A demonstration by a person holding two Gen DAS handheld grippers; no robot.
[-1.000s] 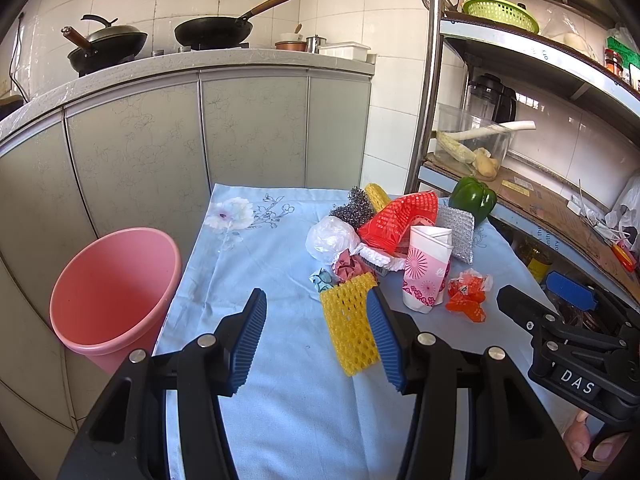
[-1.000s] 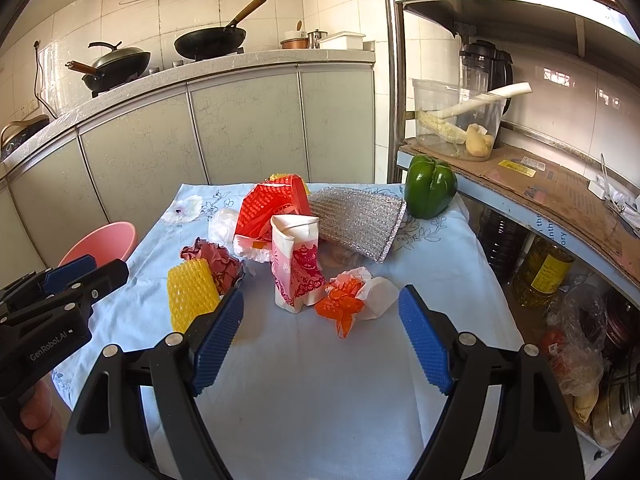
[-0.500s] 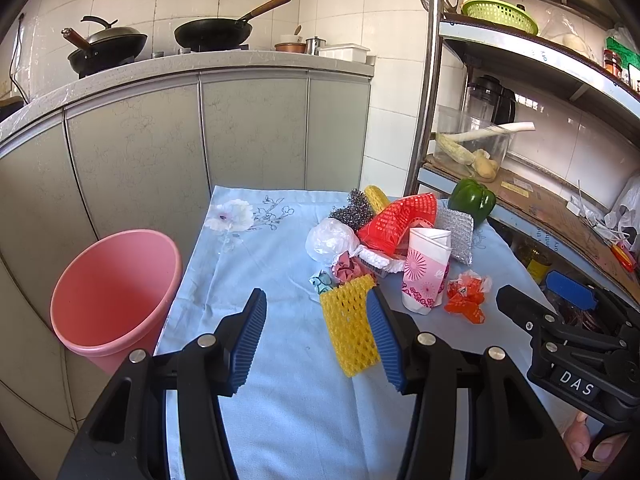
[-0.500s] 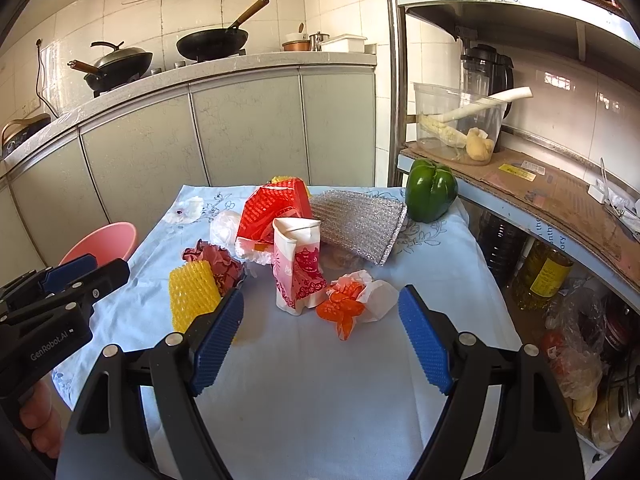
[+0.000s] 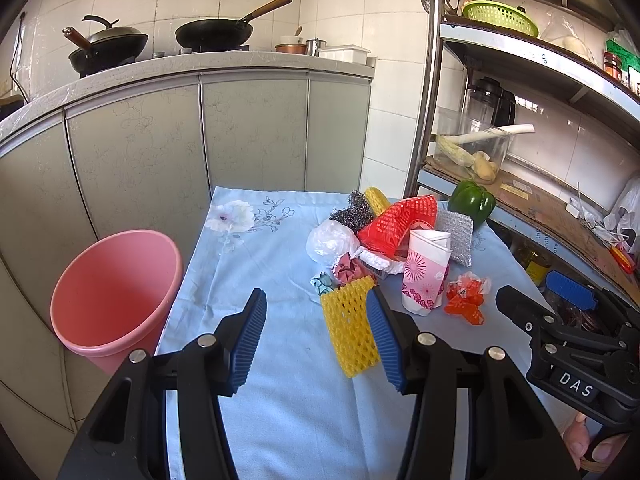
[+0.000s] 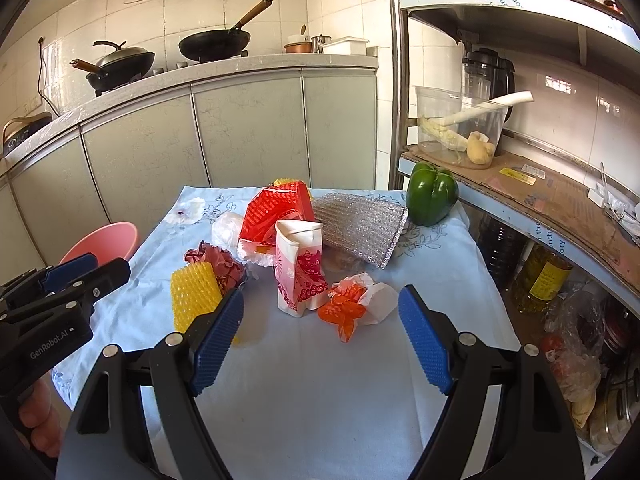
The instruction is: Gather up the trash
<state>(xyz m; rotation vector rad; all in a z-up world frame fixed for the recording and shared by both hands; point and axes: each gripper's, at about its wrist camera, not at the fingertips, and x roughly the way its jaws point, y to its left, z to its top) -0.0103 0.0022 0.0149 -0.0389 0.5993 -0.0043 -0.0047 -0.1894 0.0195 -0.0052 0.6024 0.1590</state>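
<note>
A pile of trash lies on the blue cloth table (image 5: 264, 264): a yellow foam net (image 5: 351, 328), a pink paper cup (image 5: 424, 278), an orange wrapper (image 5: 466, 300), a red net bag (image 5: 400, 220) and a white plastic bag (image 5: 332, 242). My left gripper (image 5: 316, 340) is open and empty, above the table, with the yellow net just inside its right finger. My right gripper (image 6: 320, 336) is open and empty, behind the cup (image 6: 300, 268) and orange wrapper (image 6: 348, 308). A pink bin (image 5: 116, 296) stands left of the table.
A green pepper (image 6: 432, 194) and a silver scouring cloth (image 6: 360, 226) lie at the table's back right. A metal shelf (image 6: 520, 200) with a clear container stands on the right. Kitchen cabinets (image 5: 160, 140) with woks stand behind.
</note>
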